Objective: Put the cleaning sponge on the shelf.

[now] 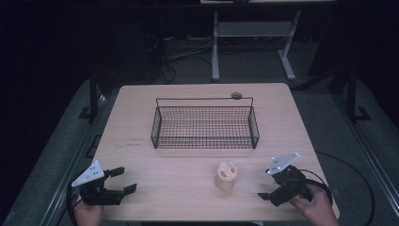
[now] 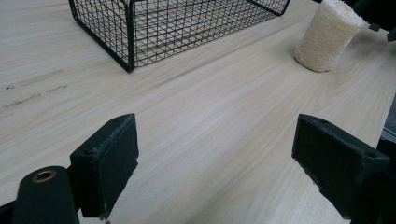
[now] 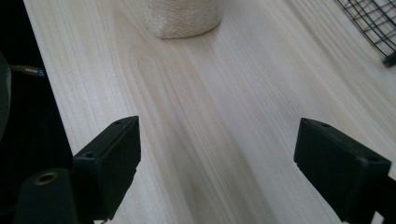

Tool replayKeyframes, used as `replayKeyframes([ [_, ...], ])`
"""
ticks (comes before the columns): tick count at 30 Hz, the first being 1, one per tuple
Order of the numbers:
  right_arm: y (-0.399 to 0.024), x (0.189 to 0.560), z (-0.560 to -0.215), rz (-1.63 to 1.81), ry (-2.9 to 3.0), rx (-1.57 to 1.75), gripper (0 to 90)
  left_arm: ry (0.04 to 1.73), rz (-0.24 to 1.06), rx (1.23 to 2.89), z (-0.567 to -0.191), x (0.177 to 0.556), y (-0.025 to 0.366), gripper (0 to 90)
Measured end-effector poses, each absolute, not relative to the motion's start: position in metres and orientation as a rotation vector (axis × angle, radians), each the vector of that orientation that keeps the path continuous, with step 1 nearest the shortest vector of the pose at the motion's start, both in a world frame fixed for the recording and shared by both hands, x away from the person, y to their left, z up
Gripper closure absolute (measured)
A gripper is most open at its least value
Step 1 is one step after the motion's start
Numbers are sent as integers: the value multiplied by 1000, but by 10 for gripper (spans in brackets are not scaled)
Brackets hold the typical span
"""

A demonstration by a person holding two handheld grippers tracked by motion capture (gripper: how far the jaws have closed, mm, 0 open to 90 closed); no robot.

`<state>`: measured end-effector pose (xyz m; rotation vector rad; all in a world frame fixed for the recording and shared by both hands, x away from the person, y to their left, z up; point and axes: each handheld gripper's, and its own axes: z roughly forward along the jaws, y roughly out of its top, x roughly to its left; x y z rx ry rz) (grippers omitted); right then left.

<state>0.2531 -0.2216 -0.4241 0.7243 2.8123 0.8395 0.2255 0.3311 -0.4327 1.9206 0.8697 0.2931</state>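
- Resting on a light wooden table [image 1: 188, 165]: a black wire basket [image 1: 205, 127], standing upright at the table's middle, toward the far side.
- Standing upright near the front edge, between the two grippers and somewhat closer to the right one: a pale loofah cylinder [image 1: 226, 175] (fibrous, with holes showing in its top face).
- Sitting well apart from the basket, on bare wood, with no jaw touching it: the same loofah cylinder.
- Lying at the near left corner, held by a hand [image 1: 87, 214] coming in from the bottom edge: the left gripper [image 1: 123, 180].
- Standing released, jaws spread wide with bare tabletop between them: the left gripper [image 2: 217, 158] in its own view.
- Appearing beyond those jaws: the basket's near corner [image 2: 128, 51] at upper left and the loofah [image 2: 327, 39] at upper right.
- Lying at the near right corner, held by the other hand [image 1: 317, 205], cable looping off to the right: the right gripper [image 1: 270, 188].
- Standing released as well, jaws wide apart over empty wood: the right gripper [image 3: 217, 158] in its own view.
- Showing at the top of that view: the loofah's base [image 3: 184, 18], ahead of the jaws and slightly toward the left one (a basket corner [image 3: 373, 23] at far upper right).
- Lying against the basket's far rim: a small dark round object [image 1: 236, 95], too small to identify.
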Motion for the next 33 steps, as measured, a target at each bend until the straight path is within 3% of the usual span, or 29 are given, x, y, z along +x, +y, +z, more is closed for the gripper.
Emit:
replayKeyframes([
  [33, -159, 273, -404, 706, 2945, 480, 146, 871, 294, 1910, -433, 226, 333, 134],
])
